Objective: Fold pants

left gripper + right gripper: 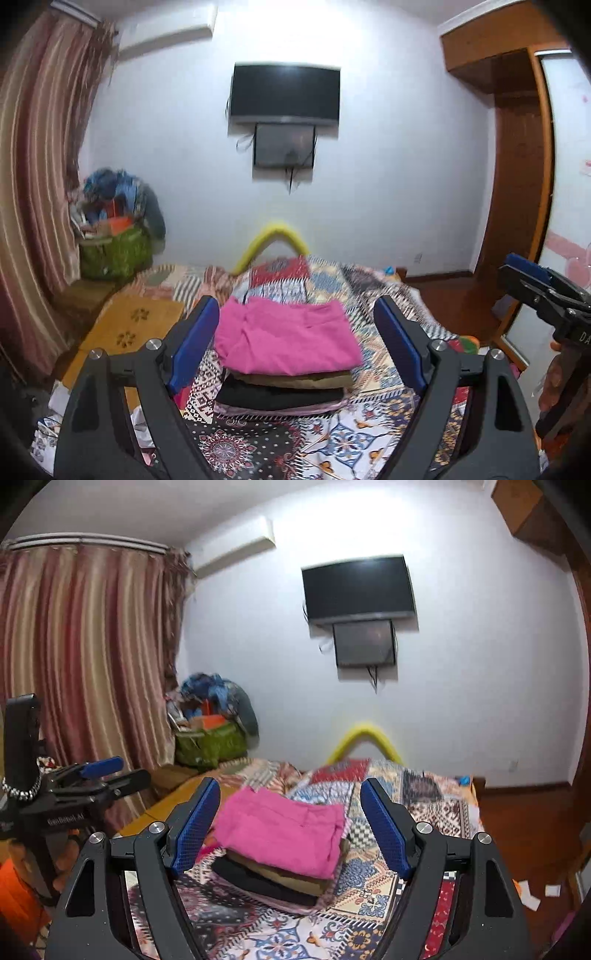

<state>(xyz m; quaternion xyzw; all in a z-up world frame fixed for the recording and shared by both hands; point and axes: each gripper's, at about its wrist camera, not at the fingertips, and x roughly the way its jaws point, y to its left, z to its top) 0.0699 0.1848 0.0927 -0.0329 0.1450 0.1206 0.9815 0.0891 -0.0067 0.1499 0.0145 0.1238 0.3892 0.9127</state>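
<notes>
**Observer:** Where are the pants?

**Me:** The pink pants (286, 338) lie folded on top of a stack of folded clothes (284, 391) on the bed (369, 435), roughly mid-bed. Below the pink piece I see an olive layer, then a black one, then a pale one at the bottom. From my left gripper (295, 343) the stack sits framed between the two blue pads, but nothing is gripped: the jaws stand wide and empty. My right gripper (291, 825) shows the same, jaws wide with only air between them.

**Observer:** How would the pink piece handle?

**Me:** I judge it soft, light and limp. It will sag and slide off the stack if I pinch one layer only. I'd take it at the thick folded edge nearest me, where the layers bunch, with one gripper towards each corner. The fabric looks matte, so I don't expect it to slip in the ribbed pads.

**Observer:** Room to work?

**Me:** Plenty of open patterned bedspread (388, 893) right of the stack and in front of it. Left of the stack the bed's edge is near, with a yellow mat (129, 325) there and the curtain (85, 657) further off. Behind the stack a yellow curved bar (275, 236) rises at the far end of the bed; I'd keep clear of it. The wooden wardrobe (517, 177) stands well right of the stack.
</notes>
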